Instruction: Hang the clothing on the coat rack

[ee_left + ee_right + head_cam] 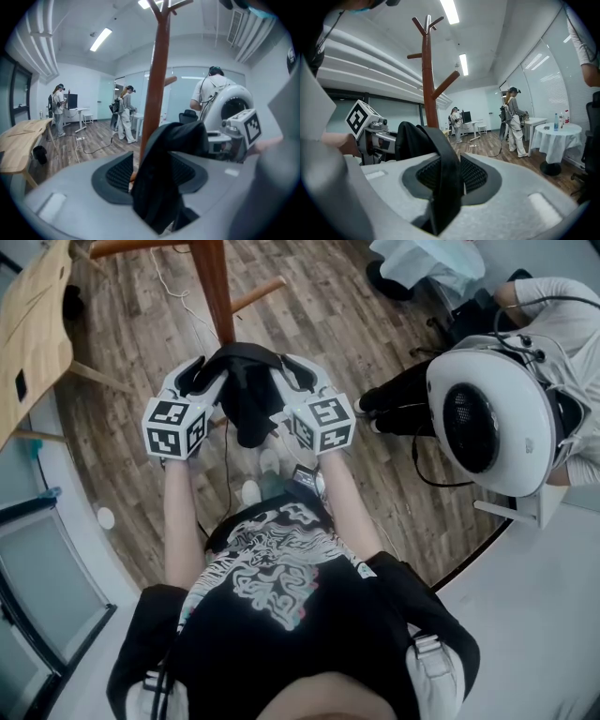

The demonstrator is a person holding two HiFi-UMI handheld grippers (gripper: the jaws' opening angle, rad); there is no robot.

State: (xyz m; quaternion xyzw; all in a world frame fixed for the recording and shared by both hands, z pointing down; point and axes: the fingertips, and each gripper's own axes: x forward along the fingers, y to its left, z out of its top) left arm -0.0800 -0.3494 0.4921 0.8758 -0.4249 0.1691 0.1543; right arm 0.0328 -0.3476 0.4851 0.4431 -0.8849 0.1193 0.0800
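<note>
We hold our left gripper [200, 374] and right gripper [298, 371] with jaws spread, the black garment [246, 399] draped loosely across both, just beside the wooden coat rack [214, 287]

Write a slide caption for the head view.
Black garment draped between the left hand-held gripper and right hand-held gripper, close to the wooden coat rack.

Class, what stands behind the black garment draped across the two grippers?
The coat rack's brown pole rises behind the black garment. The garment covers the pole's lower stretch; its base cannot be seen.
</note>
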